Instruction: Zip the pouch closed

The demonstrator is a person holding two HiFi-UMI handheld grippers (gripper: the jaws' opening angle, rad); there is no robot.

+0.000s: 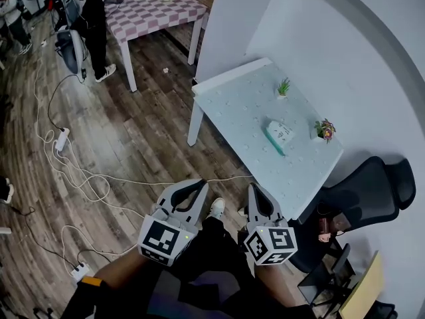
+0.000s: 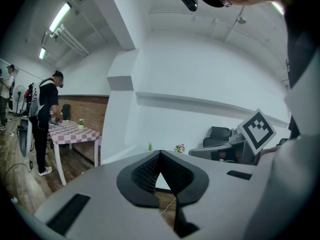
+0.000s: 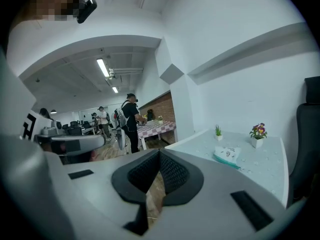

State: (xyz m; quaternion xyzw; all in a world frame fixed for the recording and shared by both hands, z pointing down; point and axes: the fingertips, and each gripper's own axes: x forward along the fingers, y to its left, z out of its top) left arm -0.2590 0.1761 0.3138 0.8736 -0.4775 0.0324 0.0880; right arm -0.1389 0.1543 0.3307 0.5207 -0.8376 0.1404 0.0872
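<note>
You have no words or numbers to read here. The pouch [image 1: 279, 133] on the white table [image 1: 232, 105] carries dark print, too small to make out. Your left gripper [image 1: 198, 186] and right gripper [image 1: 256, 190] bear only black-and-white square markers.

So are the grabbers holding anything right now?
No, nothing is held. The left gripper and the right gripper both have their jaws together with nothing between them. The pouch lies on the white table, away from both.
</note>
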